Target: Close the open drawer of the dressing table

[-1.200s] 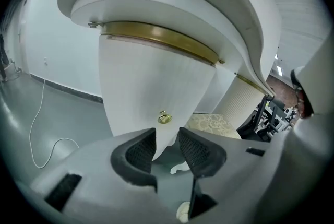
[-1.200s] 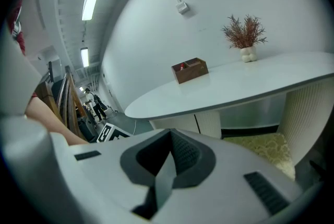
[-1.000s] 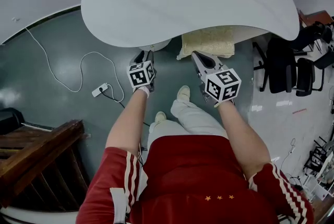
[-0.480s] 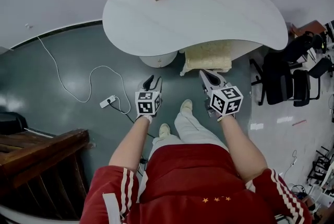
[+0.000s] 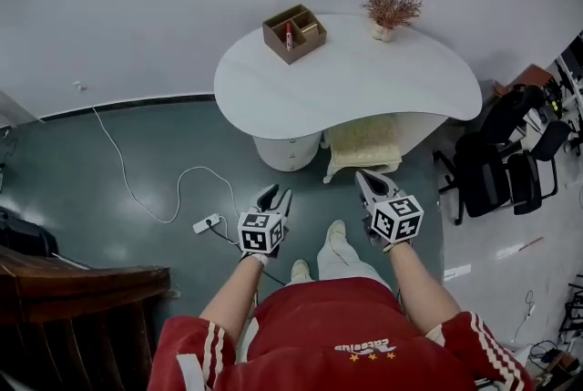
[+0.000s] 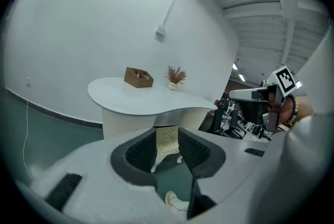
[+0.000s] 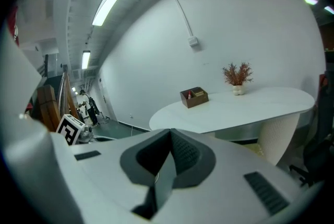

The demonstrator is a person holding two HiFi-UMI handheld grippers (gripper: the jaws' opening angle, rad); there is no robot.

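The white curved dressing table (image 5: 346, 75) stands against the wall, a good step ahead of me. Its round pedestal (image 5: 287, 150) looks smooth, and I see no drawer sticking out of it. My left gripper (image 5: 276, 195) hangs in the air over the floor and points at the table (image 6: 141, 100). Its jaws are closing with only air between them, and a gap still shows at the left gripper (image 6: 167, 134). My right gripper (image 5: 366, 177) is also held in the air, apart from the table (image 7: 245, 105). The pads of the right gripper (image 7: 170, 134) meet, with nothing in them.
A cream stool (image 5: 364, 143) is tucked under the table. On top are a wooden organiser box (image 5: 294, 33) and a dried plant in a vase (image 5: 392, 11). A power strip with its cable (image 5: 208, 222) lies on the floor at left; black chairs (image 5: 496, 161) stand at right, a wooden stair (image 5: 73, 307) at lower left.
Both grippers have risen and drawn back from the table. The table now sits farther off in the head view, with the whole top and the wall behind it showing.
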